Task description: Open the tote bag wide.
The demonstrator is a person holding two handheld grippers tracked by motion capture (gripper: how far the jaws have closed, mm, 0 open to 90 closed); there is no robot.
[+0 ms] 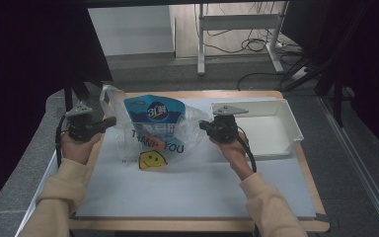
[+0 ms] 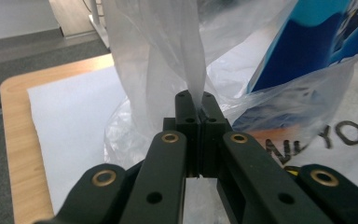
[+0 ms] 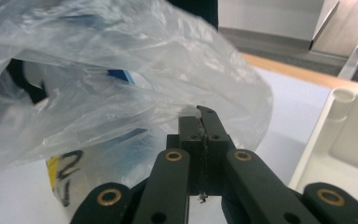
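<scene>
A clear plastic bag [image 1: 177,143] printed "THANK YOU" with a yellow smiley stands on the white mat, and a blue pouch [image 1: 155,116] sits upright inside it. My left gripper [image 1: 109,122] is shut on the bag's left handle [image 2: 186,60], which rises as a twisted strip from between the jaws. My right gripper [image 1: 203,125] is shut on the bag's right edge [image 3: 186,114]; a thin fold of film is pinched between its jaws. In the left gripper view the blue pouch [image 2: 307,51] shows through the film at upper right.
A white plastic tray [image 1: 276,143] stands at the right of the table, close behind my right hand. The white mat [image 1: 187,192] covers most of the wooden tabletop [image 1: 306,168]. A desk frame and cables lie on the floor beyond.
</scene>
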